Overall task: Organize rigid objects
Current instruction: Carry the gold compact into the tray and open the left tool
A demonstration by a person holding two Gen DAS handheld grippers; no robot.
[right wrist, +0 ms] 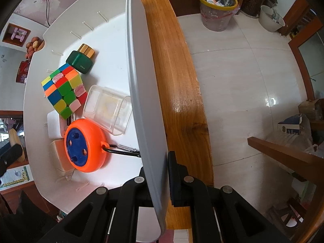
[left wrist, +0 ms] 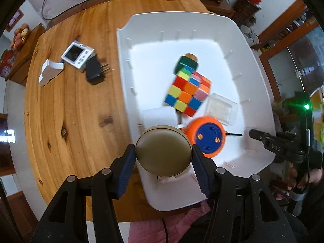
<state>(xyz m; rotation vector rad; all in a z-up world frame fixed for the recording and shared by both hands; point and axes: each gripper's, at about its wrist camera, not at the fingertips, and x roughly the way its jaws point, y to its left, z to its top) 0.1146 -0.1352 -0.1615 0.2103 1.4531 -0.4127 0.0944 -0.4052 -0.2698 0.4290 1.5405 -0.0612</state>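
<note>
My left gripper (left wrist: 163,148) is shut on a round gold-coloured tin (left wrist: 164,156), pointing down over the near left corner of the white bin (left wrist: 182,17). Inside the bin lie a colour cube (left wrist: 187,93), a green bottle with a gold cap (left wrist: 185,63), a clear plastic box (left wrist: 221,108), an orange round case with a blue face (left wrist: 206,136) and a white box (left wrist: 159,115). My right gripper (right wrist: 157,166) is shut on the bin's right wall (right wrist: 139,81); it also shows in the left wrist view as the black gripper (left wrist: 256,134) at the rim.
On the wooden table (left wrist: 81,111) left of the bin lie a small silver camera (left wrist: 78,55), a black plug adapter (left wrist: 95,71) and a white curved piece (left wrist: 49,71). Right of the table's edge (right wrist: 178,101) is tiled floor with a lined waste bin (right wrist: 217,10).
</note>
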